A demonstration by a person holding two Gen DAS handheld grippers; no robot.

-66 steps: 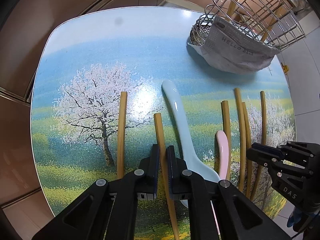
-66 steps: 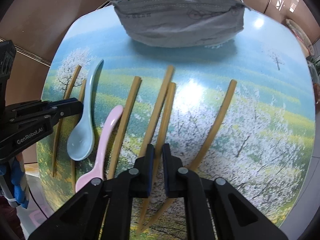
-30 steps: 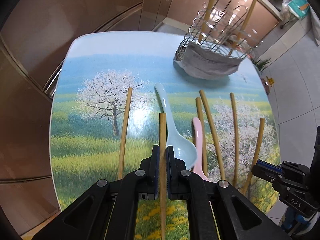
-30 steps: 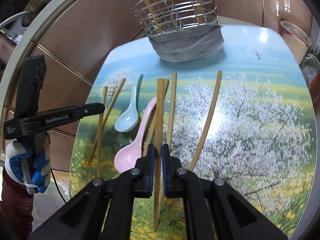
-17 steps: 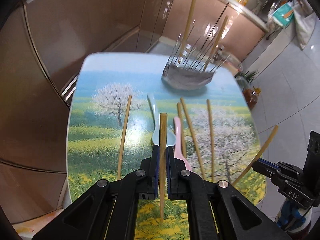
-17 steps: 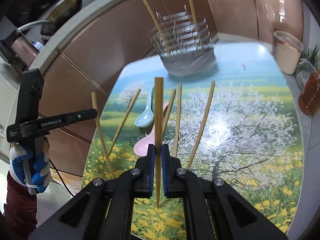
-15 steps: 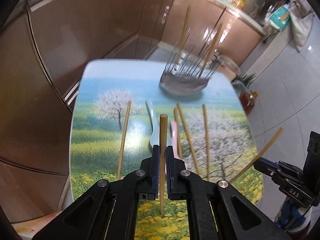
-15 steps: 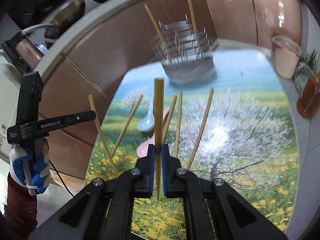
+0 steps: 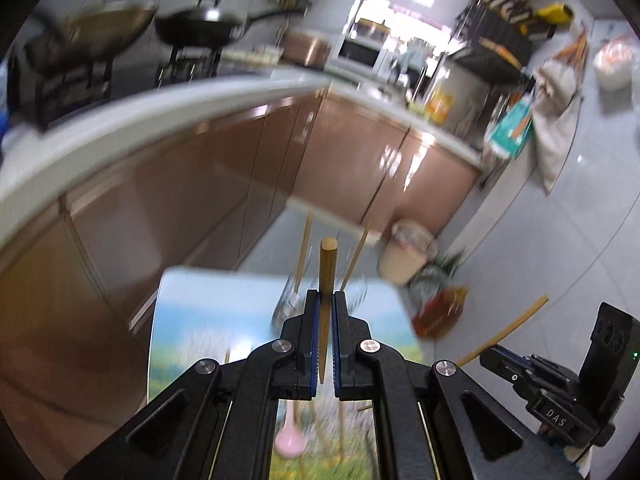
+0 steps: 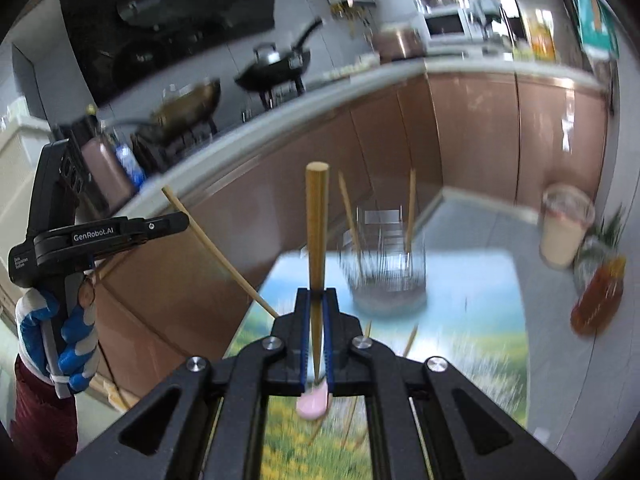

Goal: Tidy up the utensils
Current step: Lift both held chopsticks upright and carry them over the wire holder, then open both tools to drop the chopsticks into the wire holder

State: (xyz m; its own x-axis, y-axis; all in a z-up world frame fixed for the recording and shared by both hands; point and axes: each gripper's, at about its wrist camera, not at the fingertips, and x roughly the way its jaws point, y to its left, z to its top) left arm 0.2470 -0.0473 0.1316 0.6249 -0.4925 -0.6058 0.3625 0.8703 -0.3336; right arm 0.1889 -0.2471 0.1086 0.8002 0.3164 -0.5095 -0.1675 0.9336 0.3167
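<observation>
Table: painted top, below both grippers. 
Wire rack: blurred, ahead on table. 
Left gripper: jaws clamped on upright chopstick. 
Right gripper: jaws clamped on second chopstick. 
Pink spoon: on table, beneath.

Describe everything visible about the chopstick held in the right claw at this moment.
The chopstick is a plain, light-brown stick that looks like wood or bamboo, round in section with a flat-cut top end. It stands nearly upright in the right wrist view, clamped between the blue pads of the shut right claw, its thicker end rising above the claw. Only the pads touch it.
</observation>
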